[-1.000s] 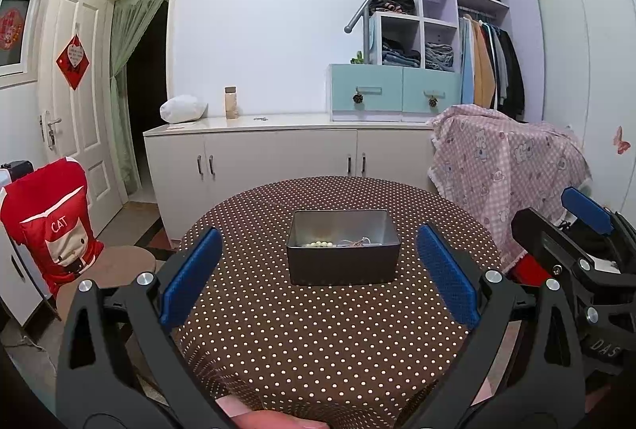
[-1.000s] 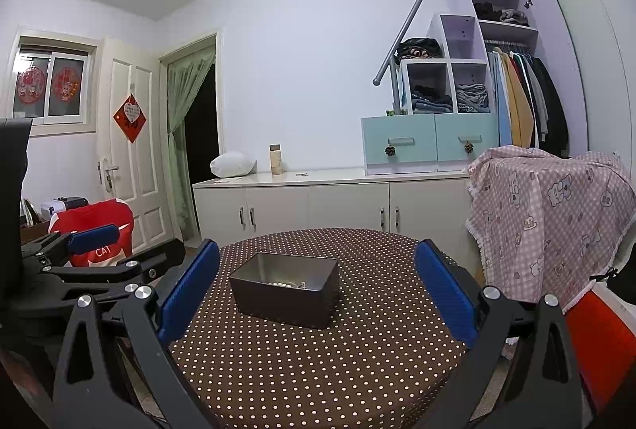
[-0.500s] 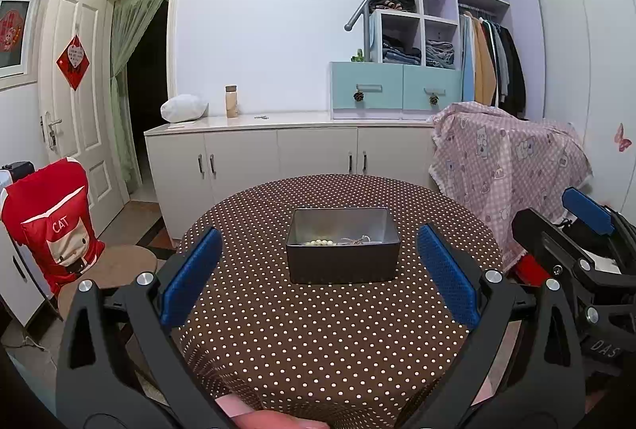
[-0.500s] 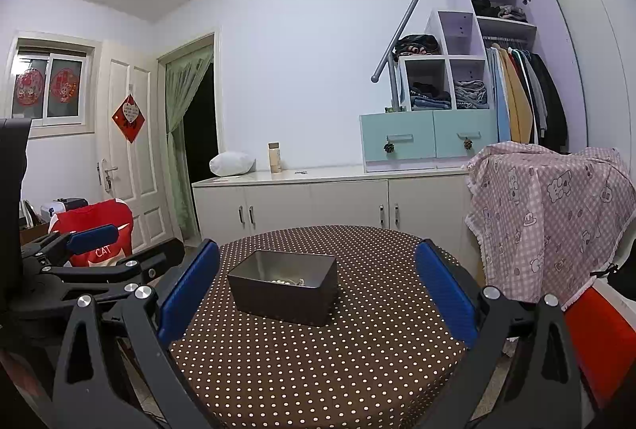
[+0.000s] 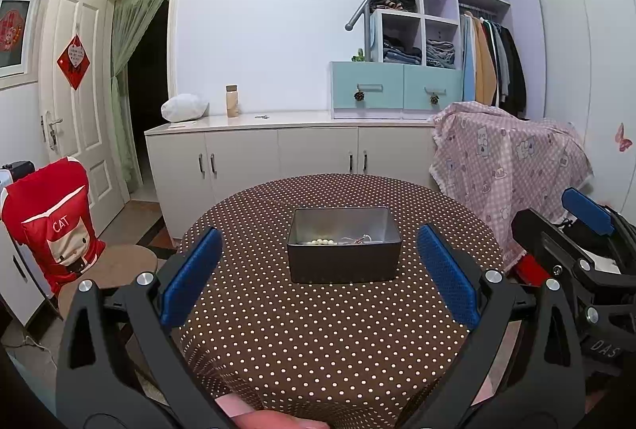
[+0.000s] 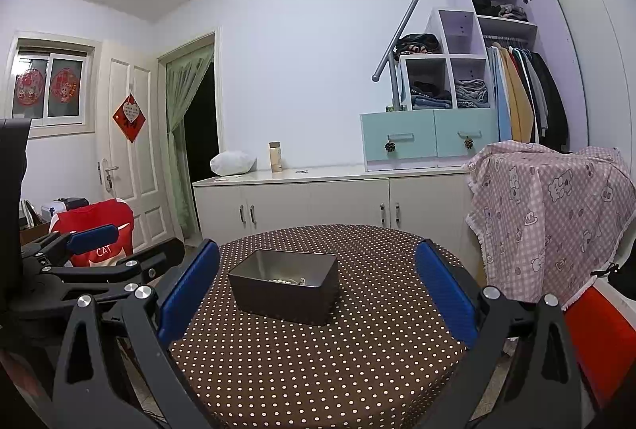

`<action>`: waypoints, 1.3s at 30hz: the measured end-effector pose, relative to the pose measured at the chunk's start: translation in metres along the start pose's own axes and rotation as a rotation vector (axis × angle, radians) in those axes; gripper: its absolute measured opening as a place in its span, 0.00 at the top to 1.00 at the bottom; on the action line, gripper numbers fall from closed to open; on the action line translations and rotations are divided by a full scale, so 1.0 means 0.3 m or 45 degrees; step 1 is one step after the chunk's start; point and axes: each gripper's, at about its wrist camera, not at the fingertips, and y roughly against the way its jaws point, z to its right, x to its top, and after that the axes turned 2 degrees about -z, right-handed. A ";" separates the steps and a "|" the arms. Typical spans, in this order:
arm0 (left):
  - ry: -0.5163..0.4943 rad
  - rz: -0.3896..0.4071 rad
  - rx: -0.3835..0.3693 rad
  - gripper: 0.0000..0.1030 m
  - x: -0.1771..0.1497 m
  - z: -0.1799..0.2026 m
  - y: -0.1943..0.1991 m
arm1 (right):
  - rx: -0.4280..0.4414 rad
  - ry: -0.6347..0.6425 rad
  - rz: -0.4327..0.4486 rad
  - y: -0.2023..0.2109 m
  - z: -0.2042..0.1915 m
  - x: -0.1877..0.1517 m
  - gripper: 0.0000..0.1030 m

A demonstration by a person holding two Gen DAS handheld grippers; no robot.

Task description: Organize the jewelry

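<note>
A dark metal box (image 5: 344,262) (image 6: 284,296) stands in the middle of a round table with a brown polka-dot cloth (image 5: 318,341) (image 6: 357,361). Inside it lie a string of pale beads (image 5: 317,241) (image 6: 280,281) and a thin tangled chain (image 5: 357,239). My left gripper (image 5: 318,270) hangs open above the table's near side, nothing between its blue pads. My right gripper (image 6: 316,278) is open too, held back from the box and a bit to its right. Each gripper shows at the edge of the other's view.
Behind the table runs a white low cabinet (image 5: 286,150) with teal drawers (image 5: 393,91). A pink checked cloth (image 5: 505,158) covers something at the right. A chair with a red cover (image 5: 51,226) and a round stool (image 5: 119,266) stand at the left. A fingertip (image 5: 258,419) shows at the bottom.
Both views have shifted very slightly; the grippers stay open and the box has not moved.
</note>
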 end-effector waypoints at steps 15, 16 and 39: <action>0.012 -0.009 -0.007 0.06 -0.005 -0.001 -0.004 | 0.006 0.000 -0.006 -0.005 -0.006 0.000 0.08; 0.011 -0.010 -0.007 0.06 -0.004 0.000 -0.004 | 0.008 0.000 -0.006 -0.005 -0.006 0.000 0.08; 0.015 -0.014 -0.014 0.06 -0.002 0.000 -0.002 | 0.032 -0.023 -0.029 -0.013 0.005 -0.005 0.08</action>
